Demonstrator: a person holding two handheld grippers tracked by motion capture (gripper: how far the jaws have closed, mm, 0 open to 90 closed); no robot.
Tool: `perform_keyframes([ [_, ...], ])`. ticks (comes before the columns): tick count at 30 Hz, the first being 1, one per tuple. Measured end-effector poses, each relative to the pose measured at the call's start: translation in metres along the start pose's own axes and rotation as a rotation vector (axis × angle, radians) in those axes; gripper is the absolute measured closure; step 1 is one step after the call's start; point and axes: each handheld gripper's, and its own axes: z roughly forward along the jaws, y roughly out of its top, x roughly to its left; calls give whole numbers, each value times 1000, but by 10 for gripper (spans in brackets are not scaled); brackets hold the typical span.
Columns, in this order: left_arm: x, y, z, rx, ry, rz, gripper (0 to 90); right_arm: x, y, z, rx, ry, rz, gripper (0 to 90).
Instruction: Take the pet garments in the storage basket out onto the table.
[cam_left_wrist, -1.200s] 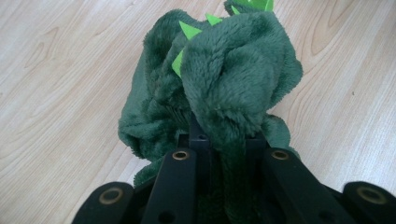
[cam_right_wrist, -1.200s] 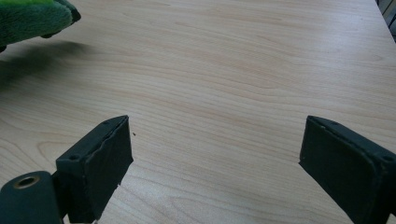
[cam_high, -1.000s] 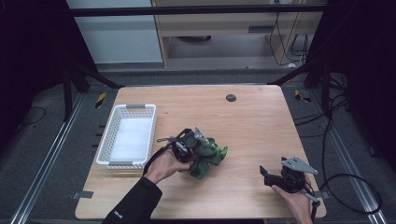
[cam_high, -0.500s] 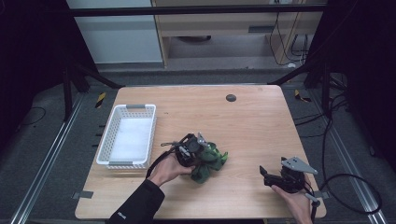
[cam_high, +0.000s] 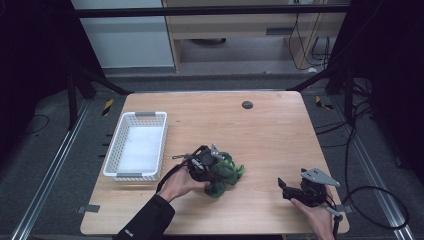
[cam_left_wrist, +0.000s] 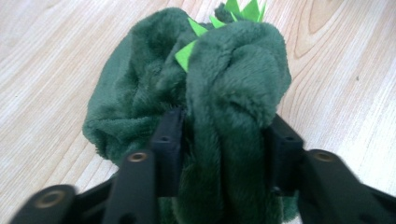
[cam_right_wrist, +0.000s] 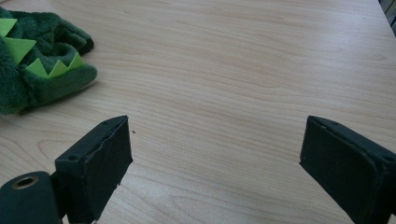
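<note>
Green plush dino toy (cam_high: 224, 172) lies near the table's (cam_high: 270, 125) front-middle, just right of white basket (cam_high: 135, 145). Bunched up, long axis roughly left-right across the table, spiky end (cam_right_wrist: 51, 60) toward the right gripper; can't tell head from tail. Left gripper (cam_left_wrist: 219, 140) jaws clamped on a fold of plush. Right gripper (cam_high: 286, 187) rests at front-right corner, jaws wide apart, nothing btwn them, well apart from toy.

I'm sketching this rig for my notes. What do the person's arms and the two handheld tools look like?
Both tools are black. The left tool has flat rectangular jaws with small round screw holes, and a black cable looping from it. The right tool carries a grey three-cornered plate on top and trails a black cable off the table edge. The left forearm wears a black sleeve with a small white marking; no sleeve shows at the right hand.
</note>
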Motion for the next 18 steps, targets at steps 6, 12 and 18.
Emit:
perform_keyframes([
  [6, 0, -5, -11, -52, 6, -19, 374, 0, 0, 0, 2, 1, 4, 86],
  [12, 4, -17, -28, -124, 33, -61, 309, -1, -1, 0, -3, 3, 16, 81],
  [18, 8, -32, -44, -226, 66, -130, 282, -1, 0, -1, -5, 4, 27, 81],
])
